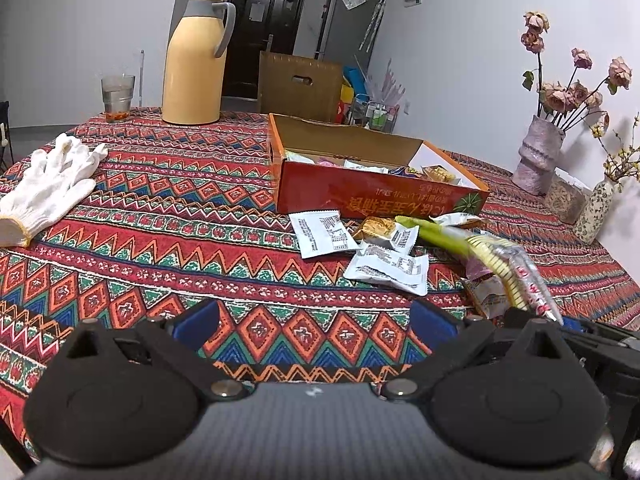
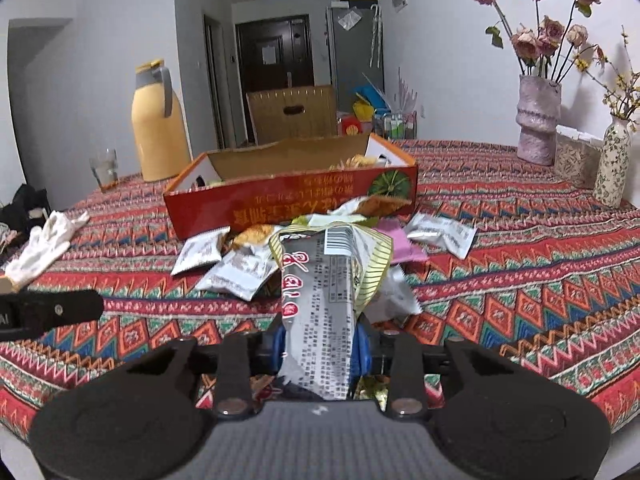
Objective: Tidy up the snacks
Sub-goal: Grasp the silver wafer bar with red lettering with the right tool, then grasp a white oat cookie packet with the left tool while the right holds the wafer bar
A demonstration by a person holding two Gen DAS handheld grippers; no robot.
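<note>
We are pinching a long packet (image 2: 320, 304) in the right gripper (image 2: 320, 346); the left gripper (image 1: 316, 320) is gaping empty. We are risking it drooping, snagging the box (image 2: 288, 204) wall.

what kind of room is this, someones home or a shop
Most likely a home dining area. A table with a patterned cloth holds a yellow thermos jug and a vase of dried roses, and a fridge and dark entry door stand behind.

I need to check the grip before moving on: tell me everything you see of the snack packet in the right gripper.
The snack packet is a long, crinkled silvery foil pack with dense black print, red characters and a barcode near its far end. The right gripper pinches it near its ragged lower end between blue pads, holding it above the tablecloth and pointing it toward the red box.
</note>
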